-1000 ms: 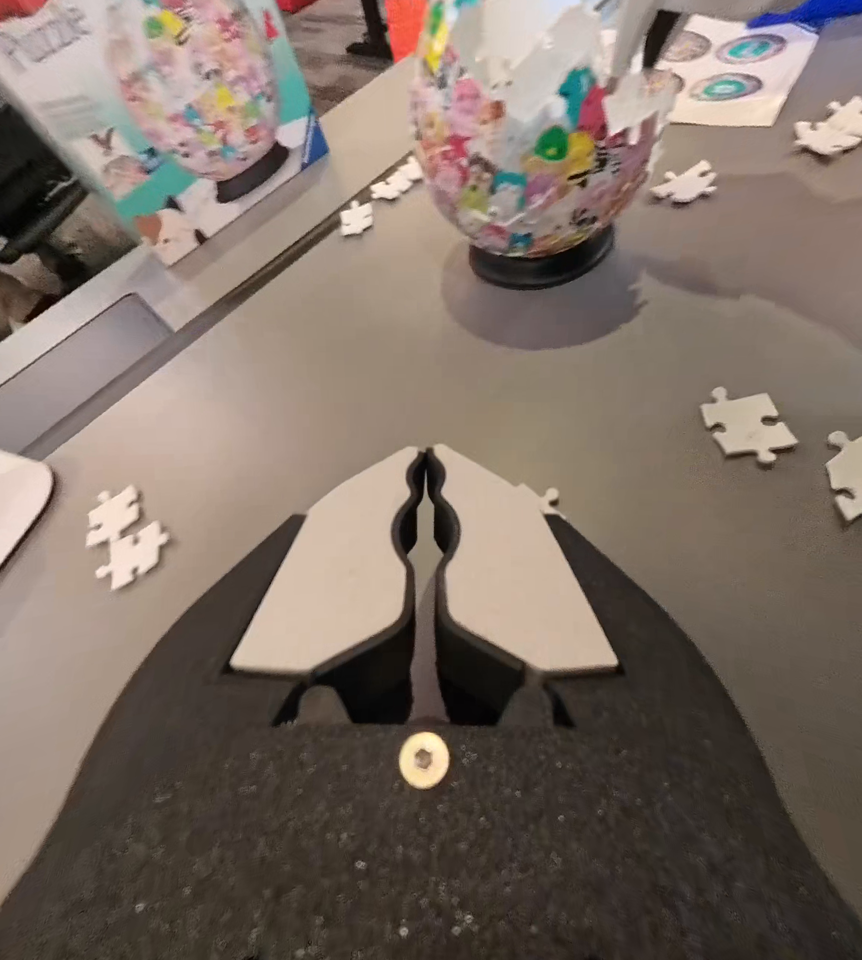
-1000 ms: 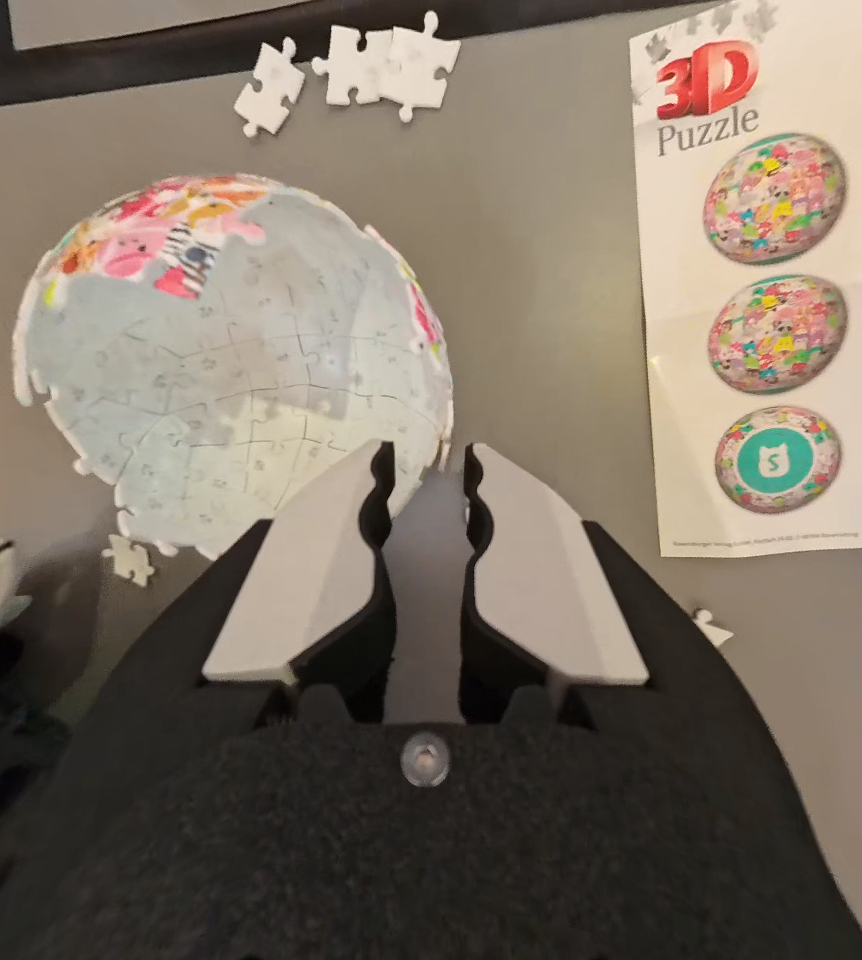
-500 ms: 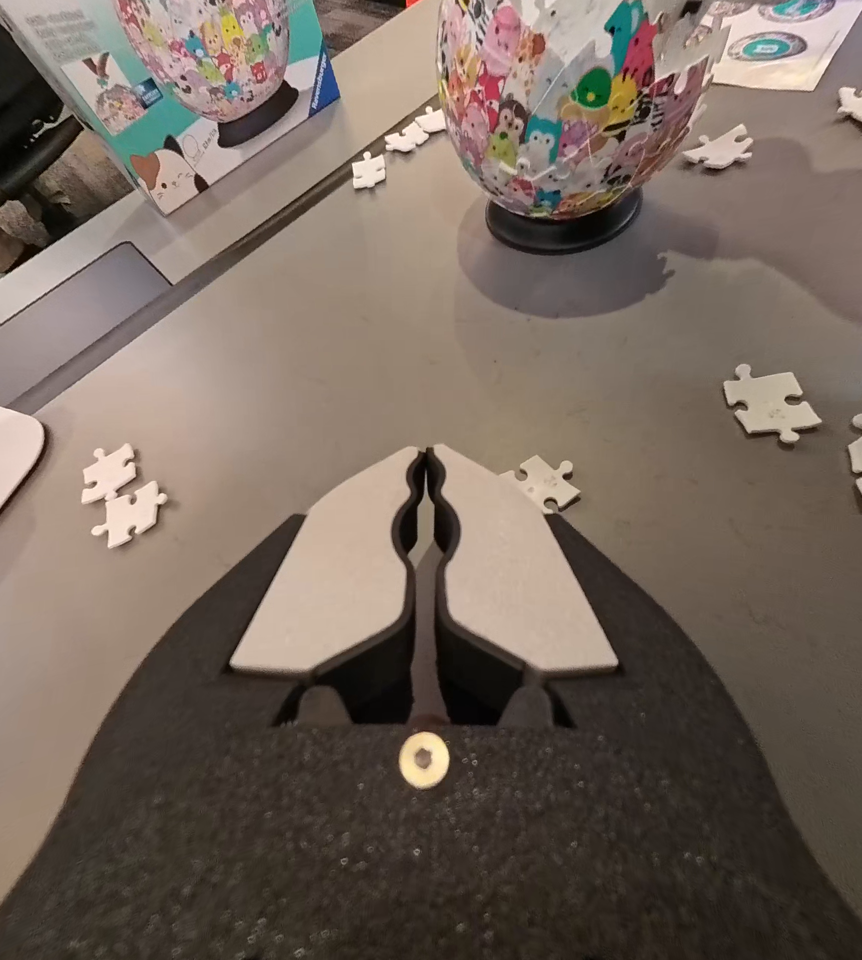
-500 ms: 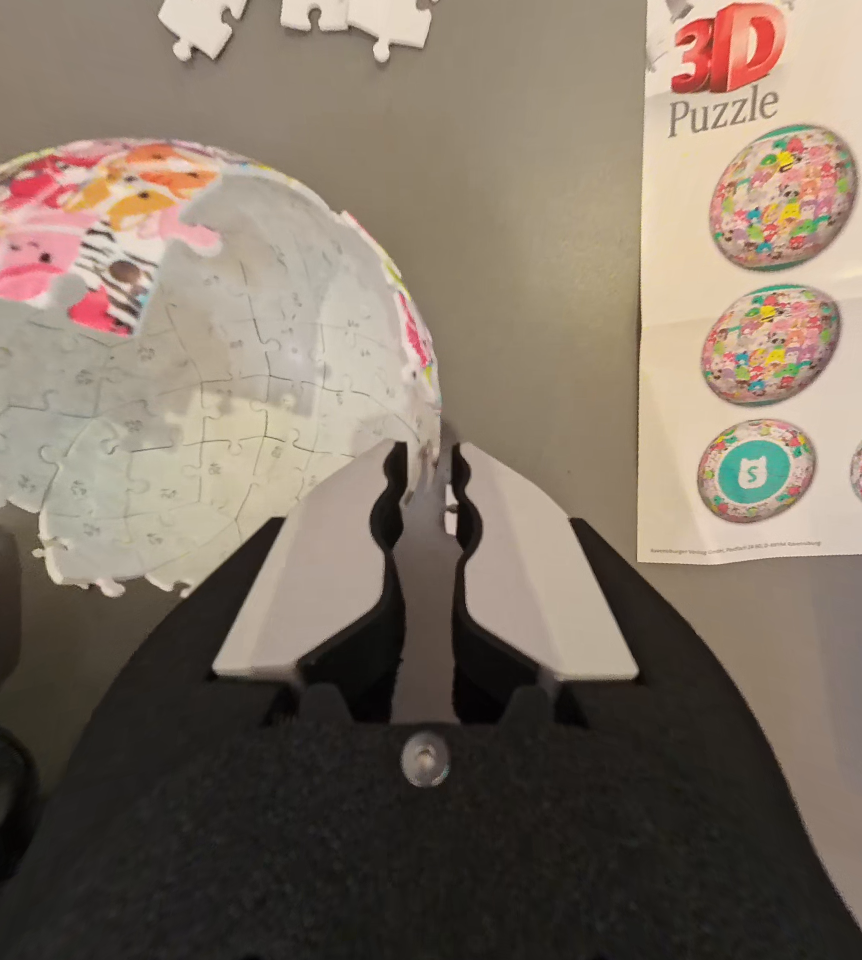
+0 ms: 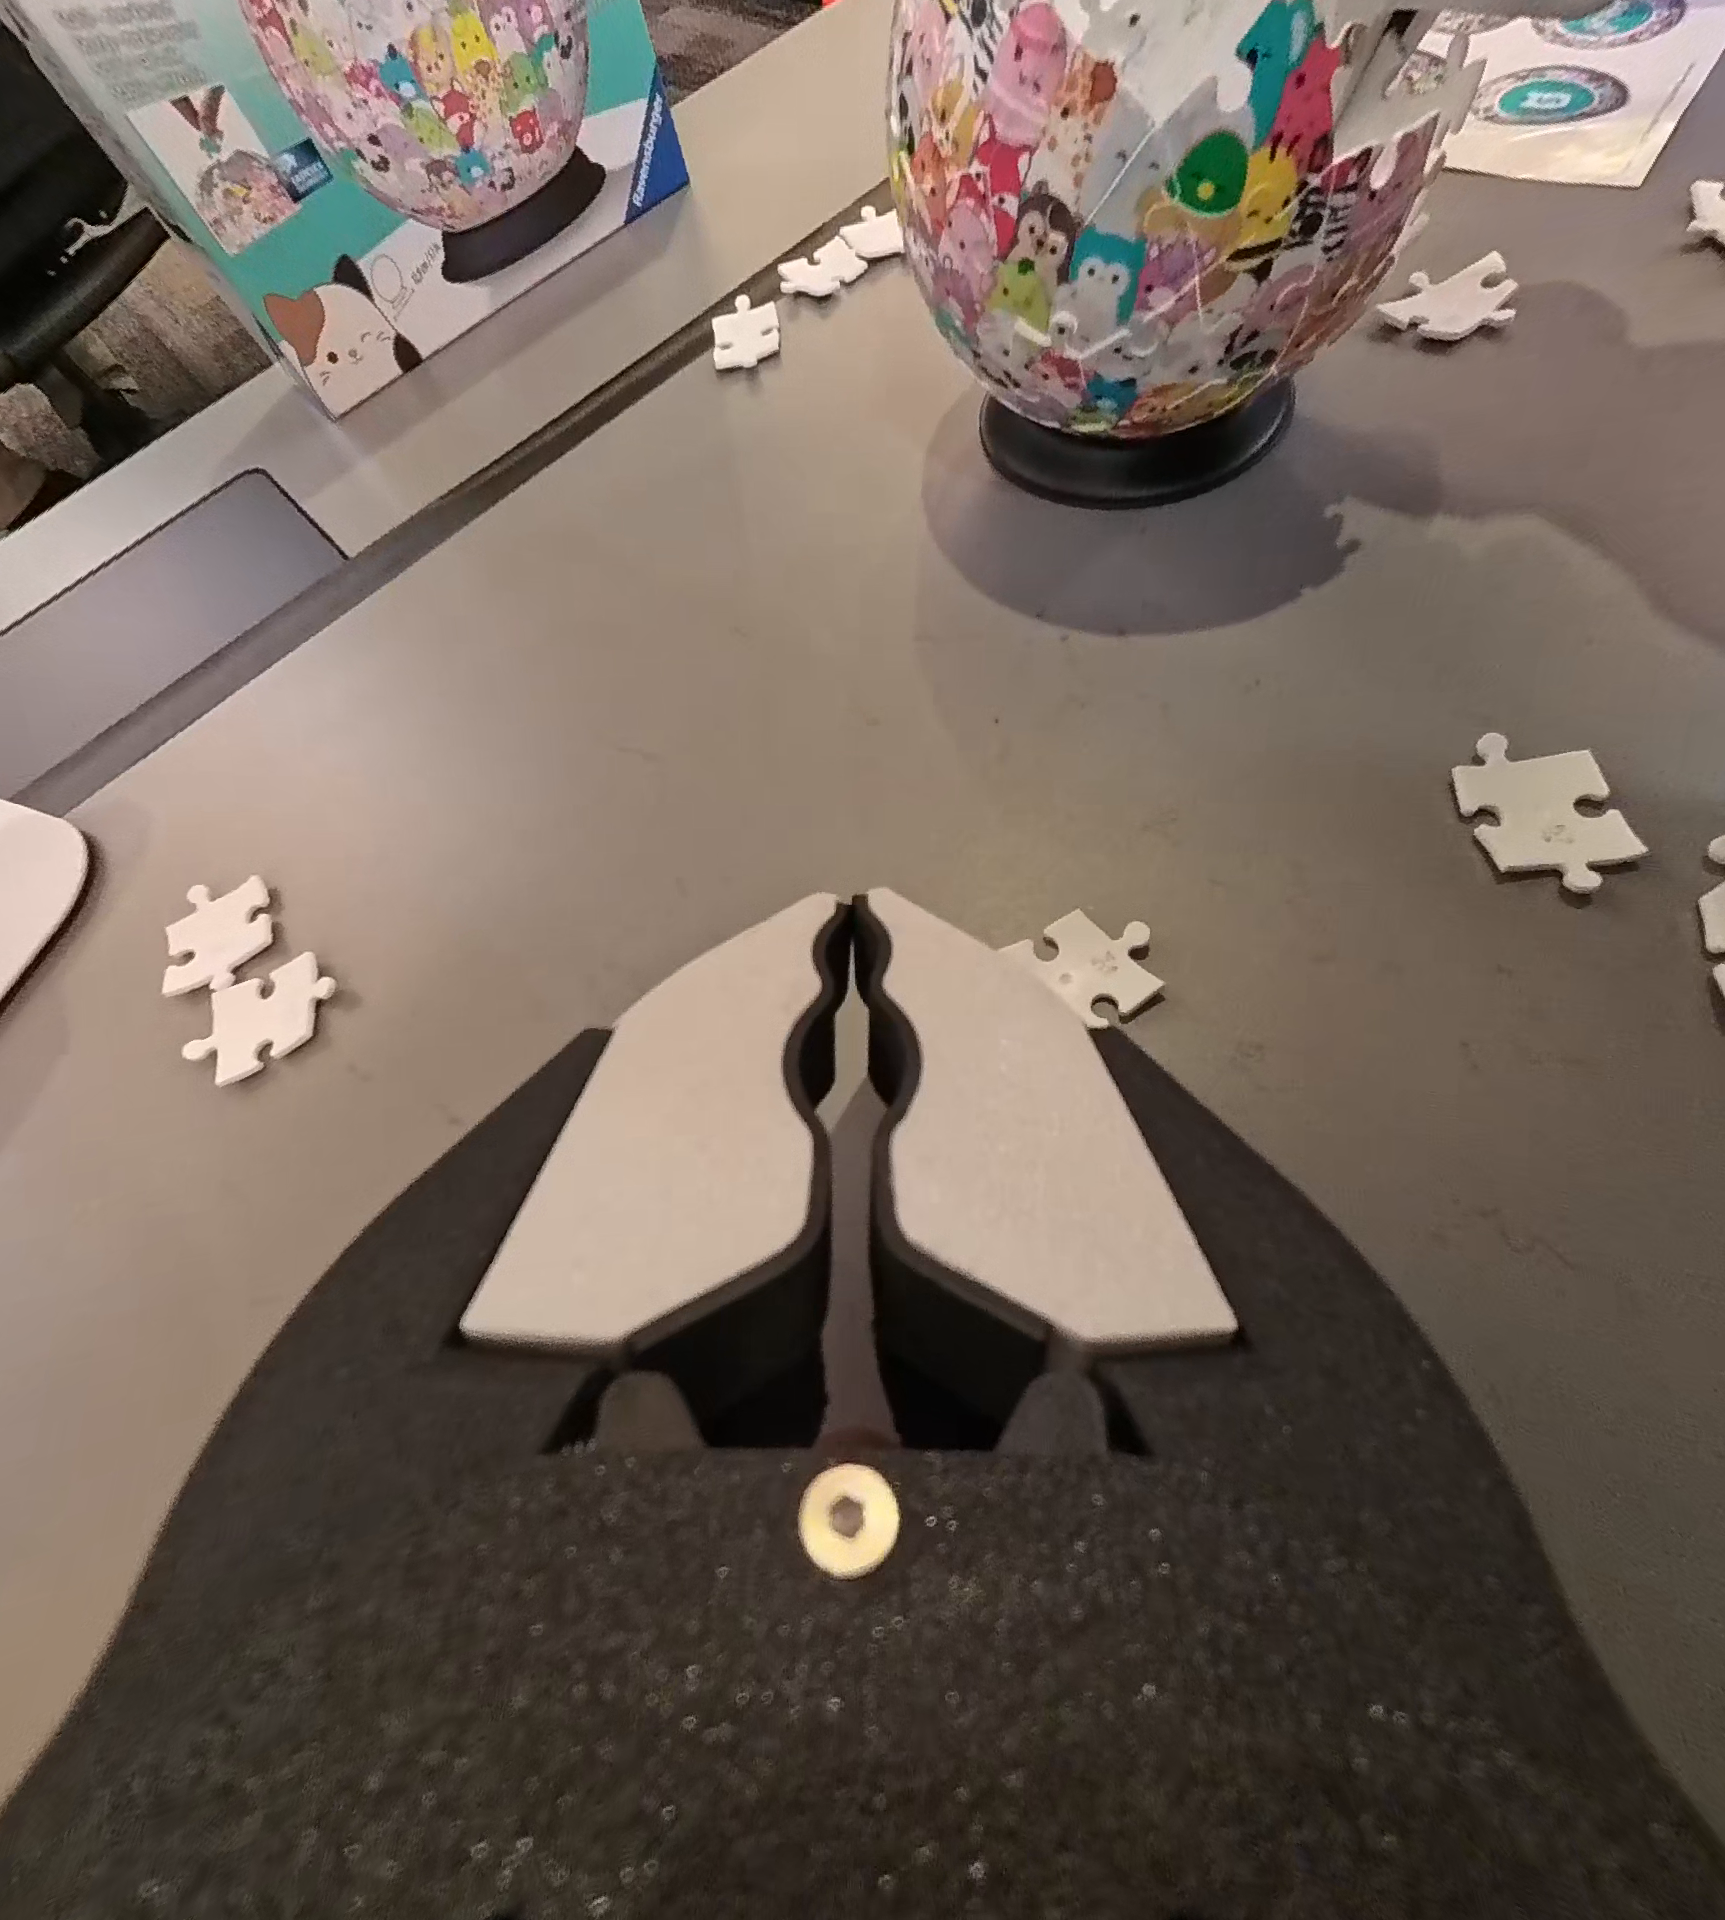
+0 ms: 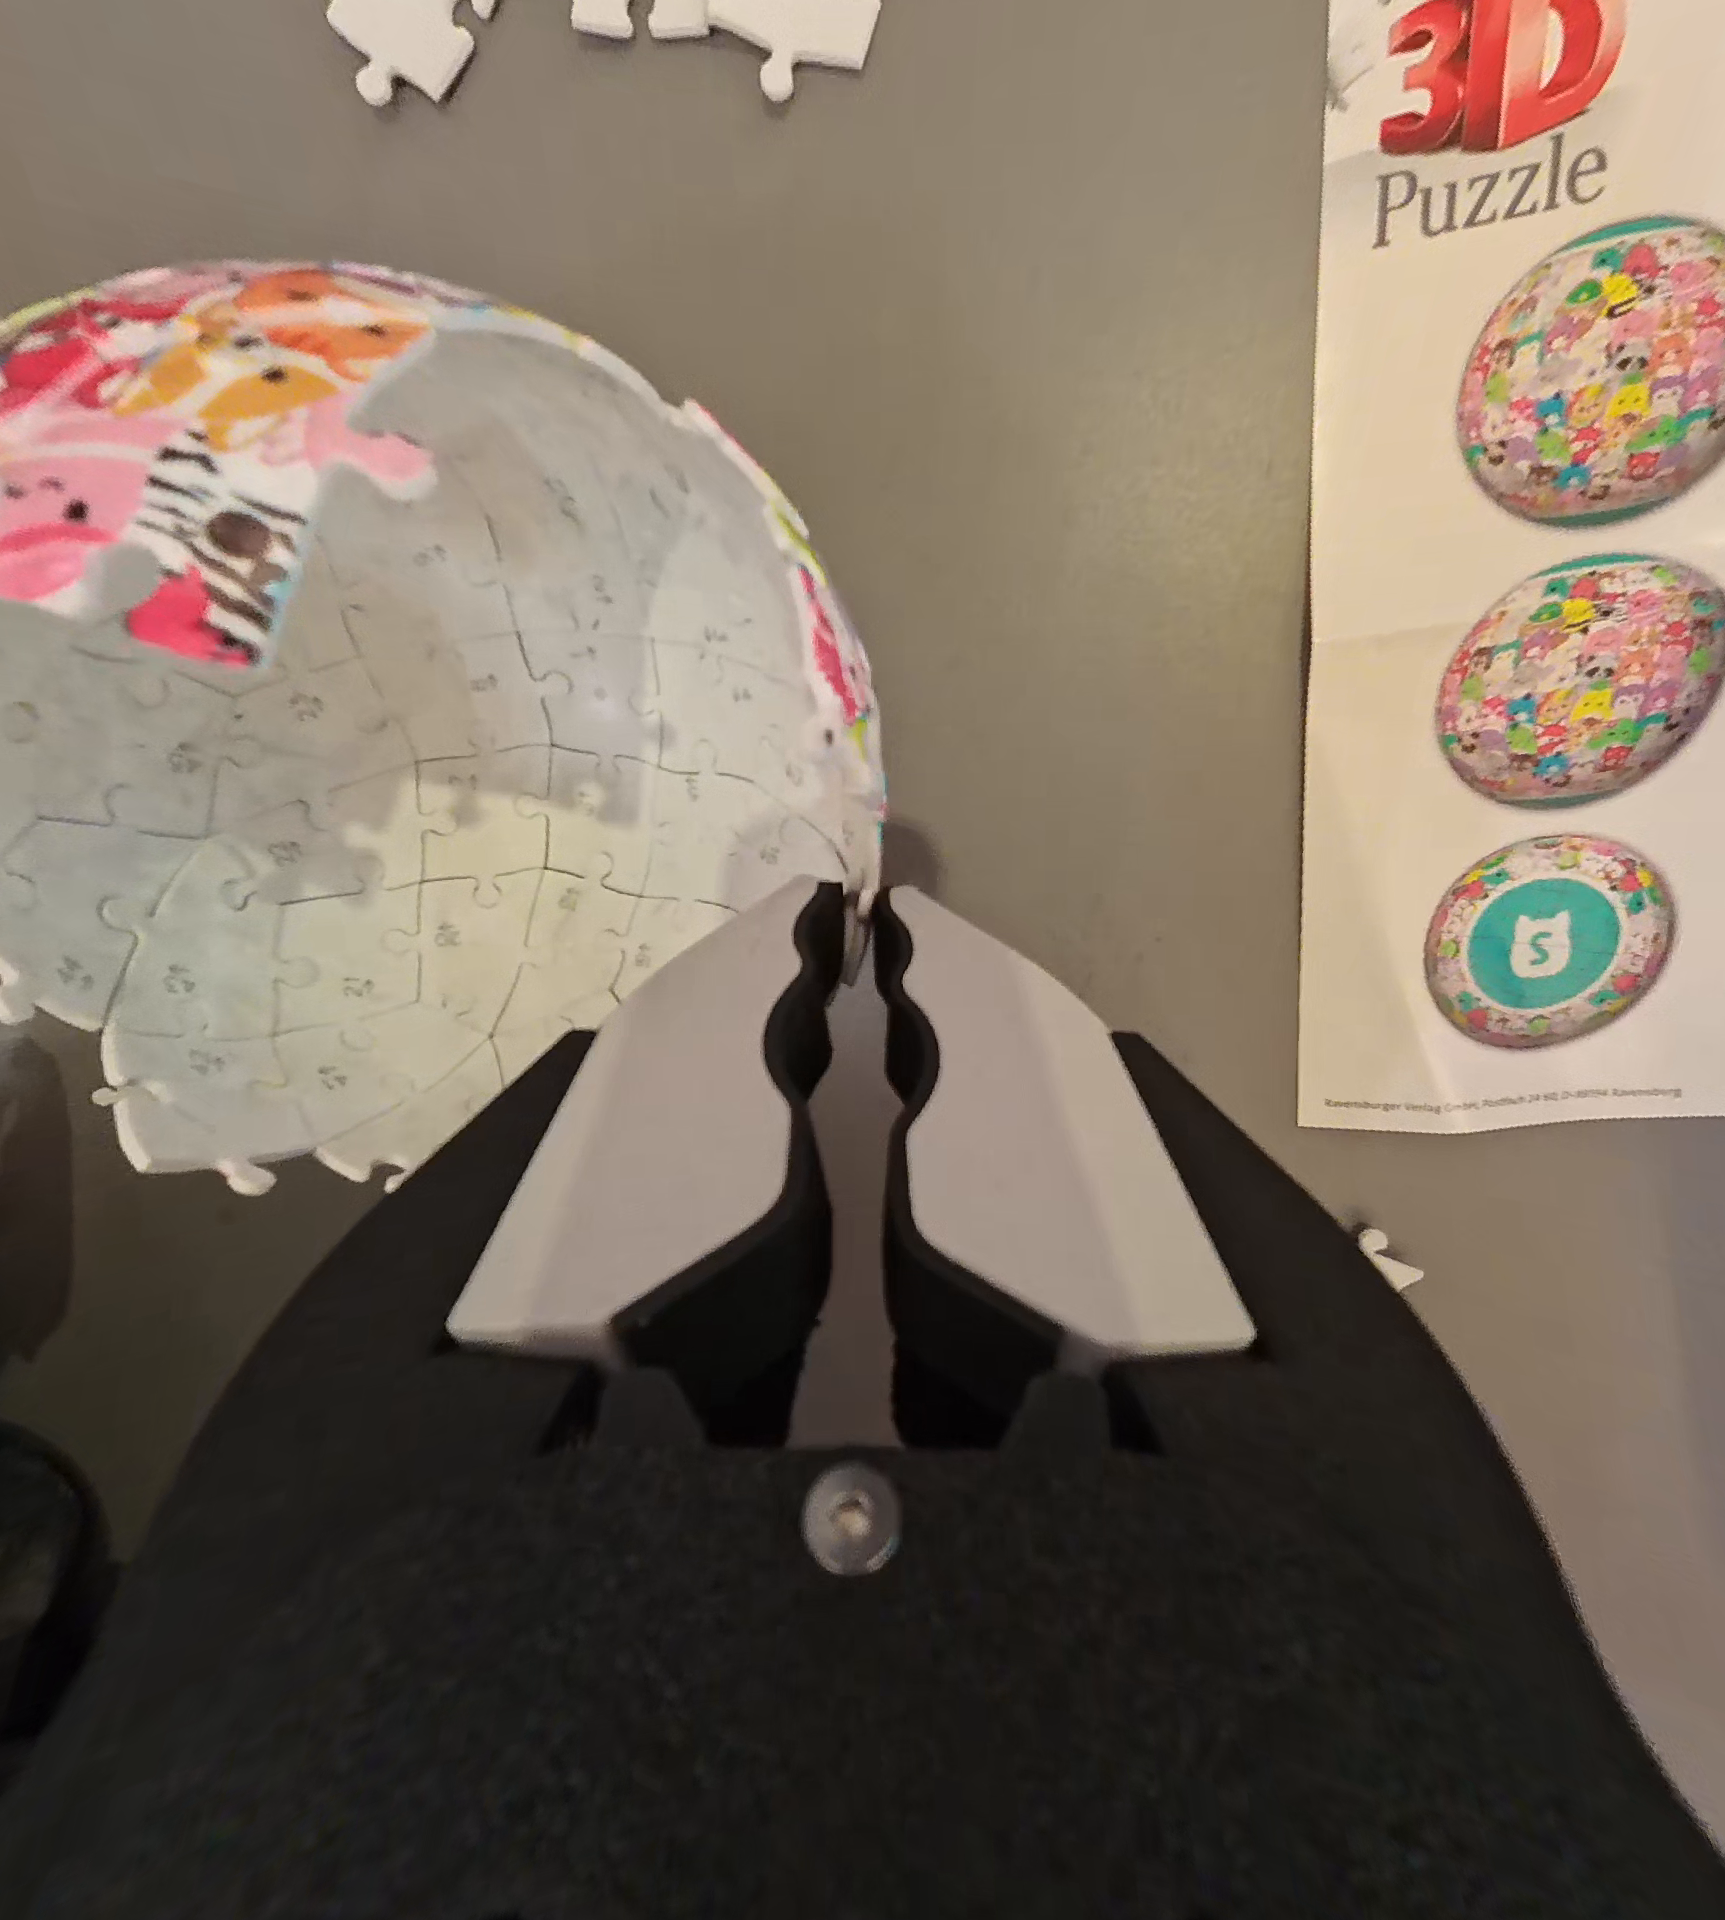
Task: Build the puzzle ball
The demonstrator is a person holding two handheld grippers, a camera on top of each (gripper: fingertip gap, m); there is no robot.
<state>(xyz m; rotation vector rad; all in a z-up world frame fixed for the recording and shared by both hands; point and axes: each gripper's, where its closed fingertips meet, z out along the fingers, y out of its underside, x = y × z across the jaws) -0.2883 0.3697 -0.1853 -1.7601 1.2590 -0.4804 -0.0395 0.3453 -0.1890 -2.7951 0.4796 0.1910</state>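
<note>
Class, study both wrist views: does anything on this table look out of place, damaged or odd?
Only the puzzle ball stands out: its upper shell is open with jagged edges, unfinished rather than broken. Loose pieces lie scattered, blank side up.

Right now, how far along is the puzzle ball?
Done: the ball's lower part is assembled on its stand. In hand: the right gripper pinches the open rim. Left: the top is open, and loose pieces lie on the table. The left gripper is shut, empty.

Grey worktop [image 5: 629,644] carries the ball's black stand [image 5: 1133,436], scattered white puzzle pieces [image 5: 1544,826], a puzzle box [image 5: 370,177] and an instruction sheet [image 6: 1564,582]
</note>
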